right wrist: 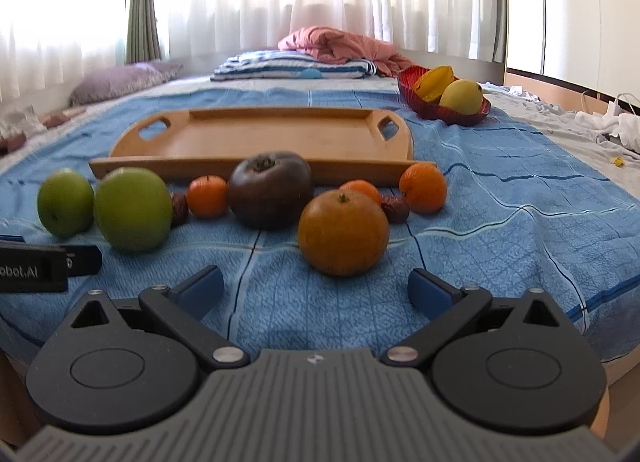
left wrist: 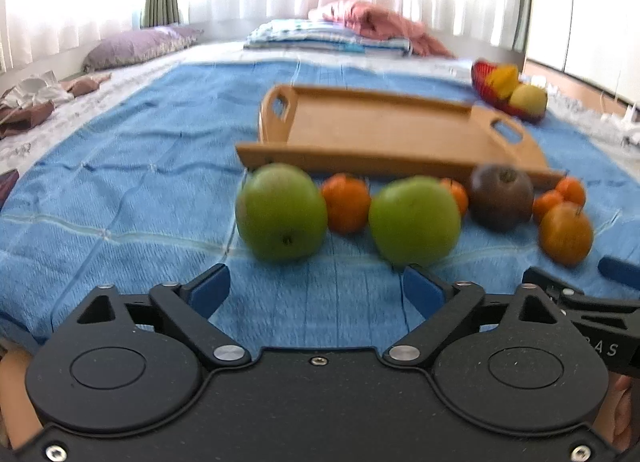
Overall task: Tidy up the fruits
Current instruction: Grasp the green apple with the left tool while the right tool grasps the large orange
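Note:
Fruit lies in a row on the blue bedspread (left wrist: 120, 190) in front of an empty wooden tray (left wrist: 384, 130) (right wrist: 264, 138). There are two green apples (left wrist: 280, 218) (left wrist: 414, 220) (right wrist: 130, 214) (right wrist: 64, 202), a dark brown fruit (left wrist: 500, 198) (right wrist: 270, 188), a large orange fruit (left wrist: 566, 234) (right wrist: 342, 232), several small tangerines (left wrist: 346, 202) (right wrist: 423, 188) and two dark red dates (right wrist: 395, 209). My left gripper (left wrist: 316, 294) is open and empty just before the apples. My right gripper (right wrist: 316, 294) is open and empty just before the large orange fruit.
A red bowl (right wrist: 452, 112) (left wrist: 486, 96) with a starfruit and a yellow mango stands at the back right. Folded bedding (right wrist: 296, 66), a pink blanket and a purple pillow (right wrist: 116, 82) lie at the far end. The bed's edge drops off at the right.

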Action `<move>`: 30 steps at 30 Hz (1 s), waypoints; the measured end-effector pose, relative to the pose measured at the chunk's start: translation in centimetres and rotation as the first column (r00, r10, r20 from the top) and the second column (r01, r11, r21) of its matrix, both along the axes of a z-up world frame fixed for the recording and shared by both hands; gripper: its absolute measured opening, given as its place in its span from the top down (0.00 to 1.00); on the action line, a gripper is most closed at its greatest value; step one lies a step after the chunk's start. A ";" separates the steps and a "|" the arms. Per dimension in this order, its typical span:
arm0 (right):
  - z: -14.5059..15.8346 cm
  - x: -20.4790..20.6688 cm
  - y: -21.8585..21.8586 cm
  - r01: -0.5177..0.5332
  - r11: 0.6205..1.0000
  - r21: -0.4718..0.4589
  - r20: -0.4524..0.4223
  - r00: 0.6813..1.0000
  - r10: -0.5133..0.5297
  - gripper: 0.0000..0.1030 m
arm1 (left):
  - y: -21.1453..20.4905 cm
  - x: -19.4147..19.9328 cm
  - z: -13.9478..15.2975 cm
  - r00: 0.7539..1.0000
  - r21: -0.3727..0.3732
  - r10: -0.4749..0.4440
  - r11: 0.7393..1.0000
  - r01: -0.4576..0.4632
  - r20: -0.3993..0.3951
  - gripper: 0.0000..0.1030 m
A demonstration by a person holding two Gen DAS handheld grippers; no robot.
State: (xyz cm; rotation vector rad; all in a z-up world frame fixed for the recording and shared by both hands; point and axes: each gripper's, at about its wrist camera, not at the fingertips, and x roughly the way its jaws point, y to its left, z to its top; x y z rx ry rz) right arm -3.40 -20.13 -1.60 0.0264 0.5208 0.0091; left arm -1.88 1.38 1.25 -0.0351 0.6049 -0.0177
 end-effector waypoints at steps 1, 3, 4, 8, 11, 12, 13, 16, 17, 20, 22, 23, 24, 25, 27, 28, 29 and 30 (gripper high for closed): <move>0.1 0.0 -0.1 0.004 1.000 0.009 0.011 1.000 -0.004 0.01 | 0.2 -0.2 0.4 1.000 -0.002 0.001 1.000 -0.001 0.024 0.13; 0.3 -0.1 -0.4 0.013 1.000 0.016 0.035 0.999 -0.013 0.04 | 0.6 -0.3 1.1 0.997 0.004 0.014 1.000 -0.015 0.071 0.15; 0.5 -0.2 -0.4 0.021 1.000 0.015 0.049 0.999 -0.021 0.05 | 0.6 -0.3 1.4 0.995 0.010 0.021 1.000 -0.022 0.093 0.15; 0.9 -0.1 -0.8 0.047 0.999 0.013 0.080 0.996 -0.048 0.12 | 1.4 0.4 1.9 0.992 0.021 0.042 0.999 -0.045 0.121 0.20; 1.0 0.3 -1.2 0.053 0.998 0.035 0.077 0.995 -0.055 0.17 | 2.2 1.3 1.8 0.994 -0.021 0.047 0.999 -0.045 0.103 0.24; 1.0 0.5 -1.3 0.048 0.998 0.042 0.075 0.996 -0.051 0.18 | 2.4 1.6 1.6 0.994 -0.036 0.050 0.998 -0.047 0.094 0.24; 1.0 0.6 -1.4 0.045 0.998 0.045 0.075 0.996 -0.048 0.18 | 2.6 1.9 1.5 0.995 -0.051 0.056 0.997 -0.052 0.084 0.24; 1.0 1.1 -1.4 0.035 0.999 0.041 0.068 0.997 -0.037 0.20 | 3.0 2.6 1.1 0.994 -0.080 0.080 0.994 -0.074 0.071 0.24; 0.9 1.2 -1.4 0.032 0.999 0.043 0.065 0.997 -0.034 0.21 | 3.0 2.7 0.9 0.994 -0.083 0.083 0.994 -0.077 0.070 0.24; 0.7 1.7 -1.2 0.025 0.998 0.053 0.048 0.998 -0.027 0.24 | 3.2 3.2 0.2 0.995 -0.092 0.088 0.992 -0.083 0.054 0.24; 0.5 1.8 -1.1 0.023 0.998 0.051 0.041 0.999 -0.025 0.25 | 3.2 3.5 -0.2 0.995 -0.103 0.088 0.991 -0.084 0.040 0.24; 0.5 1.9 -1.0 0.023 0.999 0.045 0.039 0.999 -0.025 0.25 | 3.3 3.6 -0.4 0.996 -0.110 0.084 0.991 -0.080 0.034 0.26; 0.4 2.0 -1.0 0.022 0.999 0.038 0.037 0.999 -0.023 0.26 | 3.4 3.7 -0.6 0.996 -0.116 0.081 0.990 -0.077 0.029 0.30; 0.4 2.0 -0.9 0.021 0.999 0.033 0.035 0.999 -0.022 0.26 | 3.4 3.8 -0.7 0.997 -0.121 0.079 0.990 -0.076 0.023 0.31; 0.3 2.1 -0.8 0.019 0.999 0.026 0.030 0.999 -0.020 0.27 | 3.5 4.0 -1.0 0.997 -0.130 0.079 0.989 -0.077 0.012 0.37; 0.2 2.2 -0.8 0.019 1.000 0.023 0.027 0.999 -0.020 0.28 | 3.5 4.0 -1.1 0.997 -0.134 0.077 0.988 -0.075 0.011 0.37; 0.2 2.2 -0.8 0.020 1.000 0.019 0.024 1.000 -0.021 0.30 | 3.5 4.0 -1.2 0.997 -0.137 0.075 0.988 -0.072 0.011 0.39; 0.1 2.3 -0.7 0.021 1.000 0.014 0.021 1.000 -0.021 0.31 | 3.5 4.0 -1.2 0.997 -0.138 0.072 0.988 -0.069 0.013 0.41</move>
